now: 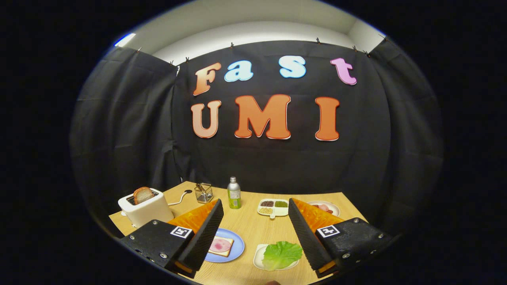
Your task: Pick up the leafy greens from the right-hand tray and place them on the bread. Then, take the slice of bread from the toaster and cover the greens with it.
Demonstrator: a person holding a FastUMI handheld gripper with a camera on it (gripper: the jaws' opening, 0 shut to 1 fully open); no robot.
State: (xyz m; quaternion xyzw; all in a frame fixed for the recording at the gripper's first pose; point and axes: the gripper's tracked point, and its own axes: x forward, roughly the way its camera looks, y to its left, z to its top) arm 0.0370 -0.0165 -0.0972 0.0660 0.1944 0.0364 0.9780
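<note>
The gripper (255, 233) hung spread wide and empty above a pale wooden tabletop (253, 229), black cloth walls (119, 130) enclosing the booth.

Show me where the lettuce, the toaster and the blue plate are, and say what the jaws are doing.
Lettuce (282, 254): gripper view, middle of the leaf.
Toaster (148, 211): gripper view, its front wall.
Blue plate (237, 245): gripper view, bare rim beside the bread.
Gripper (255, 221): gripper view, jaws open, holding nothing.

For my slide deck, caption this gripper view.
Open gripper above the table, lettuce on its tray between the jaws, bread on the blue plate, toaster holding a slice.
</note>
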